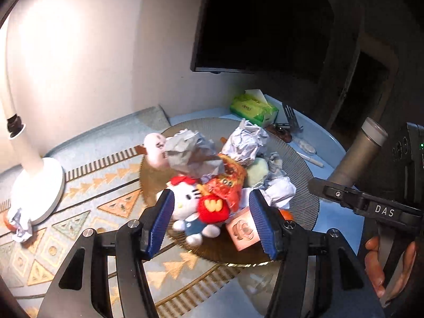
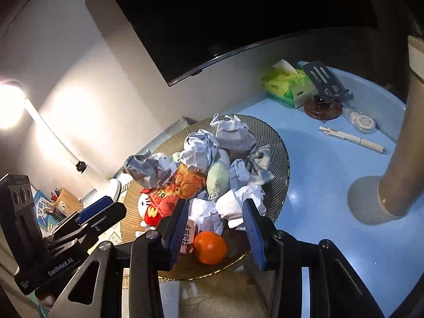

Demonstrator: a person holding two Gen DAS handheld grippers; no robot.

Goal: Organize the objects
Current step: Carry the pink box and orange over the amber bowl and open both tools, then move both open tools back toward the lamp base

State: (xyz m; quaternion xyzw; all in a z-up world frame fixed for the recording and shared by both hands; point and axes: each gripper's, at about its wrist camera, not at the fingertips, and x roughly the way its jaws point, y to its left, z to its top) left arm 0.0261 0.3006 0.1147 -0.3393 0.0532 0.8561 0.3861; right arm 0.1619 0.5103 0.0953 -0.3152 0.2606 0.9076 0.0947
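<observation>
While both grippers hang over the ribbed glass plate, the findings are as follows.

Left gripper: jaws spread wide, nothing between them; poised above the near edge of the plate, over the white cat plush and the pink box.

Right gripper: jaws parted, empty; it hangs over the near rim of the plate, above the orange and a white paper ball.

Plate contents: crumpled paper balls, the cat plush with a red pouch marked W, a red patterned bag, a pale green plush, a checked cloth, the pink box and the orange, all heaped together and touching.

Largest paper ball: grey-white, on top of the heap at the far left of the plate, beside a pink plush.

Bench: blue, carrying the plate.

Beyond the plate, right side: green tissue pack, metal stand on a round brown base, tape dispenser, white pen, all well apart from the plate.

Left of the plate: white lamp base on a patterned mat, with a loose paper ball touching the base.

Right of the plate: tall beige cylinder.
</observation>
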